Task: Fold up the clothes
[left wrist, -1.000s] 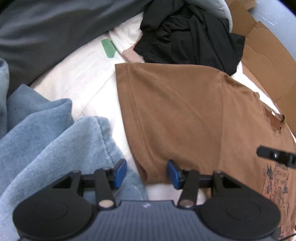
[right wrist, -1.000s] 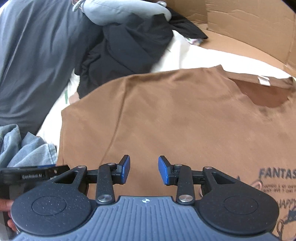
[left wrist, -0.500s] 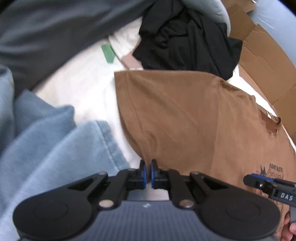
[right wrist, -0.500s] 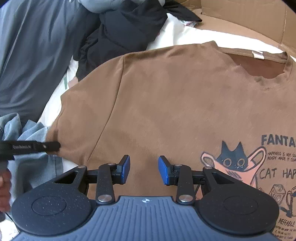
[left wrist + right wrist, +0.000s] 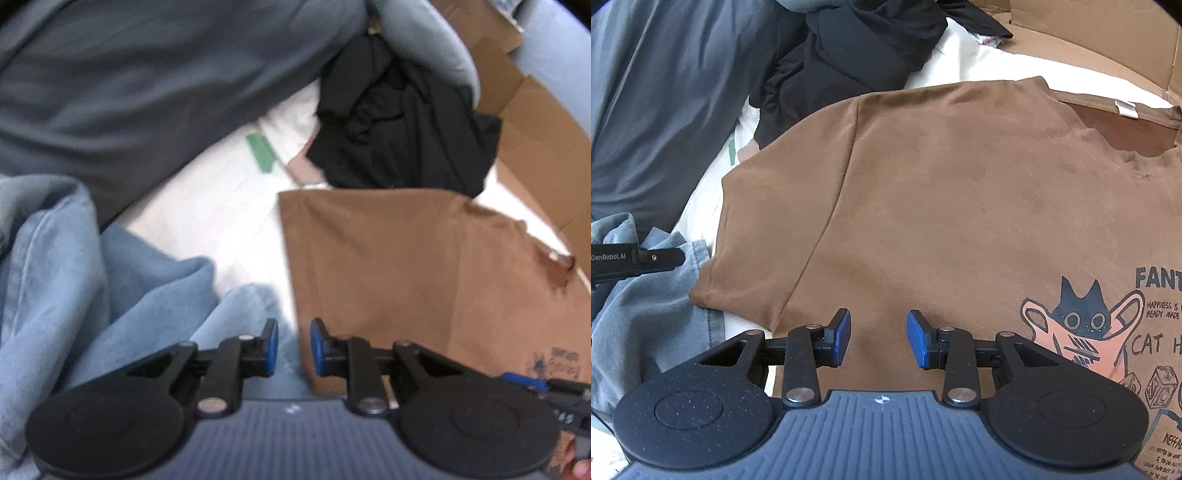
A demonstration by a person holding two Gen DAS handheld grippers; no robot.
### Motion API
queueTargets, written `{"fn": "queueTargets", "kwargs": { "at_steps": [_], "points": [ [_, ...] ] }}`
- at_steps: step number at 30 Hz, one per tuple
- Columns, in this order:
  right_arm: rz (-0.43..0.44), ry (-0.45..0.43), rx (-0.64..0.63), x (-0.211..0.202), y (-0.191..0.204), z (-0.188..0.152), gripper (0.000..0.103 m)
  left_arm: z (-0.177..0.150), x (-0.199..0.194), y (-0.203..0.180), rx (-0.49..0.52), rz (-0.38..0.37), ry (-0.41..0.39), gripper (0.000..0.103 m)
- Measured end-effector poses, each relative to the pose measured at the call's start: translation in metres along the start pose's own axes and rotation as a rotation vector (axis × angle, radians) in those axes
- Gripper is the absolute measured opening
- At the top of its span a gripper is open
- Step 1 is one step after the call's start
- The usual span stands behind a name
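Brown shirt (image 5: 960,206) flat on white sheet (image 5: 221,206), cat picture up; left gripper (image 5: 292,349) open a little by sleeve edge, empty; right gripper (image 5: 878,338) wide above shirt

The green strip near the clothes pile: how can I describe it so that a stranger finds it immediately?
Start from the brown T-shirt spread on the white sheet. Beyond its sleeve edge lies a crumpled black garment, and just left of that, on the sheet, is the small green strip. It is the only green thing there, flat and narrow.
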State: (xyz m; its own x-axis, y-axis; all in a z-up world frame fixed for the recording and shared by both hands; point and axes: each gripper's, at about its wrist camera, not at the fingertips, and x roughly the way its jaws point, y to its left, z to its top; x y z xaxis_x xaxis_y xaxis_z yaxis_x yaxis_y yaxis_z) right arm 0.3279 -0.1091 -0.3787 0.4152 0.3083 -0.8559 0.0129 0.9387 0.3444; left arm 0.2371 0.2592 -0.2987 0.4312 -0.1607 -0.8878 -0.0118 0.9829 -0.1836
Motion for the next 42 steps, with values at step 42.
{"fn": "queueTargets", "kwargs": {
  "at_steps": [42],
  "points": [
    [-0.242,-0.158,-0.061,0.058,-0.090,0.196,0.041,-0.007,0.027,0.005,0.056,-0.013,0.013,0.012]
  ]
}}
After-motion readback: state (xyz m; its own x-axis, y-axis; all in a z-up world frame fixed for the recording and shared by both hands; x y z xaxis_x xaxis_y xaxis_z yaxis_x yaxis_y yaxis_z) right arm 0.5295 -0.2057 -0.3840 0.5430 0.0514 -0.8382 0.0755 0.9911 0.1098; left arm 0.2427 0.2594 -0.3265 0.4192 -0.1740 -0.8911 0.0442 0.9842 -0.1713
